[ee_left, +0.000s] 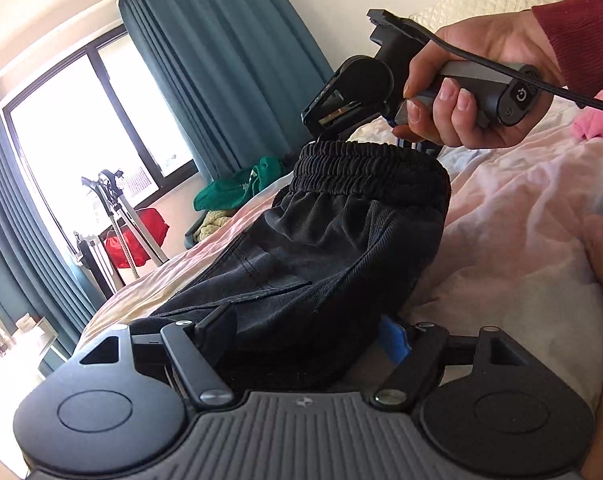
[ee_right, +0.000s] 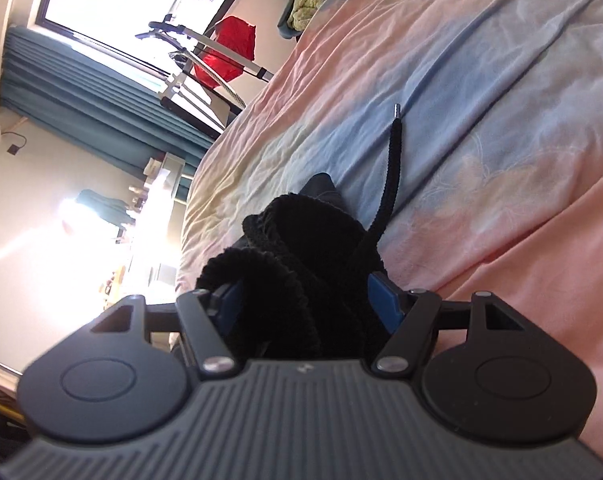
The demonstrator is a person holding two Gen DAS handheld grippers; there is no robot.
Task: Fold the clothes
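Shorts (ee_left: 321,248) run lengthwise from your left gripper (ee_left: 301,332), lower frame, to your right gripper (ee_right: 309,300) at the waistband (ee_left: 365,168), both fingers bunching cloth.

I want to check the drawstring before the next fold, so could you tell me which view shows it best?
The right wrist view: the drawstring lies stretched out on the sheet, metal tip visible, running from the bunched trousers. The left wrist view shows the waistband and trouser fabric, but no drawstring.
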